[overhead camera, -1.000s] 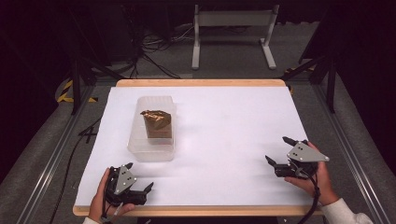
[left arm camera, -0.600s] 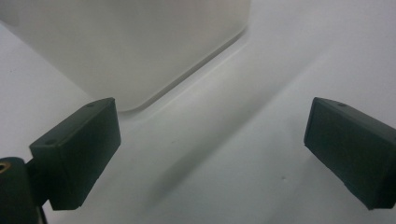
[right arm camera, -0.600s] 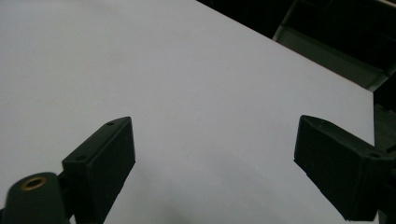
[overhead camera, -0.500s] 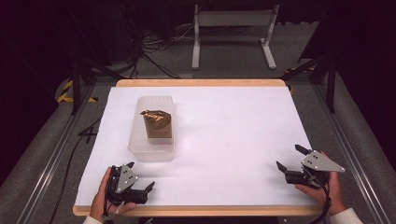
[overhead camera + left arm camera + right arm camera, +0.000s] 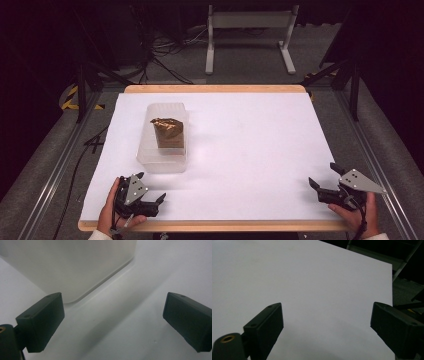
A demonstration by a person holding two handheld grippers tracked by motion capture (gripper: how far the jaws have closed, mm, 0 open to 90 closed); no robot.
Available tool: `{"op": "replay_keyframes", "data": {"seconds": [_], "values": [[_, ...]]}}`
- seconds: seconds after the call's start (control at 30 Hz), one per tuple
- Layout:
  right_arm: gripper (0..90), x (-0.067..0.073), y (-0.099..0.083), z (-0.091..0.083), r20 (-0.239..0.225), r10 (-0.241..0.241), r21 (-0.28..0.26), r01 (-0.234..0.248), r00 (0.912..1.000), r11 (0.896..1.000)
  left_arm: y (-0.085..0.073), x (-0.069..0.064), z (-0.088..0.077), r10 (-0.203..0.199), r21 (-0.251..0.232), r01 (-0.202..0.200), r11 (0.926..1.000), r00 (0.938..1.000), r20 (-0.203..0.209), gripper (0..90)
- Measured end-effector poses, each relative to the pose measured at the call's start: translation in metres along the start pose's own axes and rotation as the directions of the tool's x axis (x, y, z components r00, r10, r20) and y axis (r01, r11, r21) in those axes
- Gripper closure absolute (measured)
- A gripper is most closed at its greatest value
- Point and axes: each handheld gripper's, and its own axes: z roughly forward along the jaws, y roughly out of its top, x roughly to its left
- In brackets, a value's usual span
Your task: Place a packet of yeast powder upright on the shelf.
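A clear plastic container (image 5: 150, 159) stands left of the table's middle, and a crumpled brown-gold packet (image 5: 169, 131) sits upright inside it. My left gripper (image 5: 151, 186) rests near the front left edge, just in front of the container, with its jaws open and nothing between them. In the left gripper view the container's rounded corner (image 5: 75, 265) lies close ahead of the left gripper (image 5: 112, 312). My right gripper (image 5: 323, 175) is at the front right corner, open and empty. The right gripper (image 5: 327, 320) faces bare white tabletop (image 5: 307, 277).
White table (image 5: 250, 135) has a wooden rim at back and front. A metal stand (image 5: 250, 30) and cables lie on the floor behind it. Rails run along both sides. Wide free surface lies between the container and the right gripper.
My right gripper has drawn back toward the front right corner of the table. The left gripper has hardly moved. The container and packet stay put.
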Motion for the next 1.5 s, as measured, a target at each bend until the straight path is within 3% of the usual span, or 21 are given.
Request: {"op": "replay_keyframes", "data": {"seconds": [0.17, 0.5, 1.0, 1.5], "values": [[11.5, -0.0045, -0.0011, -0.0024, -0.001, 0.048, -0.024, -0.048, 0.9989, 0.999, 0.0001, 0.001, -0.0004, -0.005, -0.003, 0.005, 1.0, 1.0, -0.005, 4.4], [10.5, 0.0009, -0.0015, -0.0025, 0.003, -0.003, -0.025, 0.003, 1.0, 1.0, 0.0016, 0.0005, 0.0014, -0.005, 0.002, 0.005, 1.0, 1.0, -0.007, 4.2], [10.9, -0.0006, -0.0014, -0.0002, 0.003, 0.012, -0.006, -0.012, 0.9999, 1.0, 0.0023, 0.0034, 0.002, -0.025, -0.004, 0.025, 0.9997, 0.9996, -0.012, 4.1], [11.2, 0.0015, -0.0003, 0.0009, 0.011, -0.003, 0.005, 0.003, 0.9999, 1.0, 0.0009, 0.0047, -0.0024, -0.025, -0.023, 0.025, 0.9994, 0.9995, -0.018, 4.0]]}}
